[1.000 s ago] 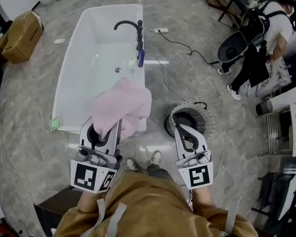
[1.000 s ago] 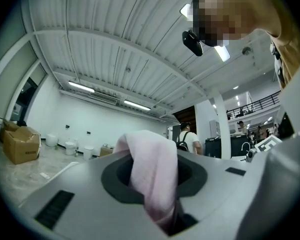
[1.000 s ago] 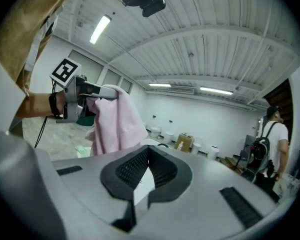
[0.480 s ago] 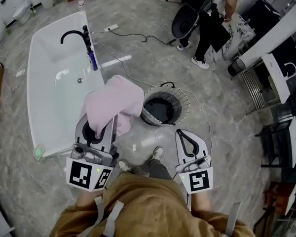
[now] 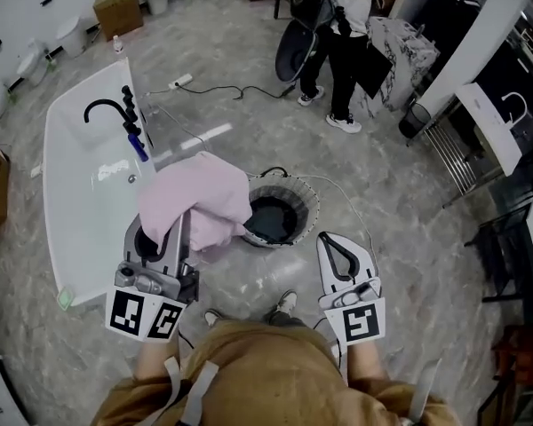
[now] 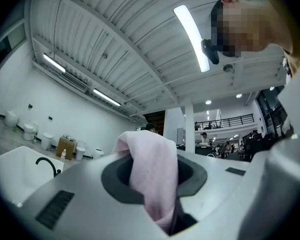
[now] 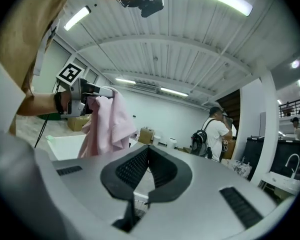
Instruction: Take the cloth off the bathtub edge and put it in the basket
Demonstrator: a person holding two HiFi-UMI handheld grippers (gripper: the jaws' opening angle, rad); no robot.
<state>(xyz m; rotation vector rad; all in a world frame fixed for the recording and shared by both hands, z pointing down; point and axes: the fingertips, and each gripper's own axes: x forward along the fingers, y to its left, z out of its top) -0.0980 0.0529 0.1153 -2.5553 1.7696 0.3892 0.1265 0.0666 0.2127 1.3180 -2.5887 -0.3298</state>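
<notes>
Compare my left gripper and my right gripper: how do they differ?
The left gripper's jaws are clamped on the pink cloth; the right gripper's jaws are closed on nothing. The left gripper sits on the bathtub side of the basket, the right gripper on the other side. Both point forward.

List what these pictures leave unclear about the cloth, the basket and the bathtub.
- Basket inside: head view, too dark; the pink cloth overlaps its left rim.
- Left tool tips: head view, buried under the cloth.
- Bathtub near corner: head view, behind the left tool.
- Basket again: left gripper view, blocked by the tool's own body.
</notes>
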